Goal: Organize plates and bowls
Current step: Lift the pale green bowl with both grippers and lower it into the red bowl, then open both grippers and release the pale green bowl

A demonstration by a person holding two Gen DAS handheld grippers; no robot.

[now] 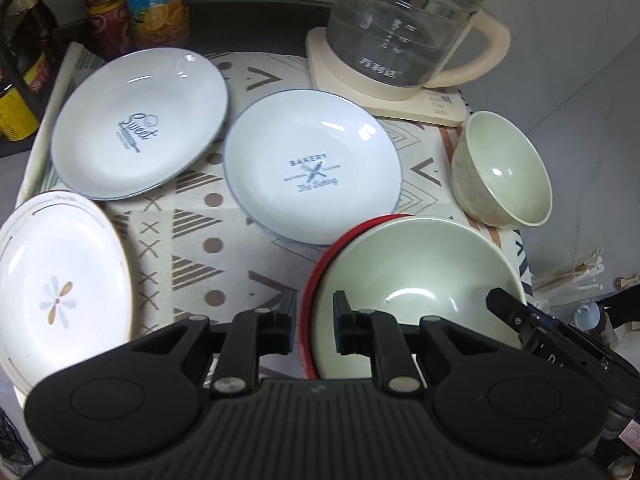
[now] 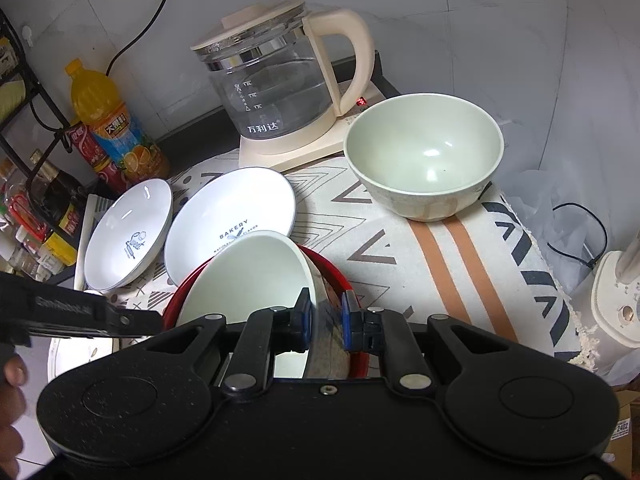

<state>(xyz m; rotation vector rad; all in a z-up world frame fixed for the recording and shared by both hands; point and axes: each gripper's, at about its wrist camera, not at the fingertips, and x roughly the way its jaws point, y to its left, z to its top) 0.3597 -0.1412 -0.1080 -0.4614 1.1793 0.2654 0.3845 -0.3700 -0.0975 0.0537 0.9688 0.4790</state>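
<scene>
The right hand-held gripper clamps the rim of a pale green ceramic bowl nested in a red bowl; the left hand-held gripper pinches that red rim, white "BAKERY" plate just beyond

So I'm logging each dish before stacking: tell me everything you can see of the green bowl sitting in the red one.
The pale green bowl looks glazed ceramic, smooth and empty inside, speckled outside. It sits tilted inside the red bowl on the patterned cloth. The right gripper has its jaws shut on its rim; the left gripper straddles the red rim.
</scene>
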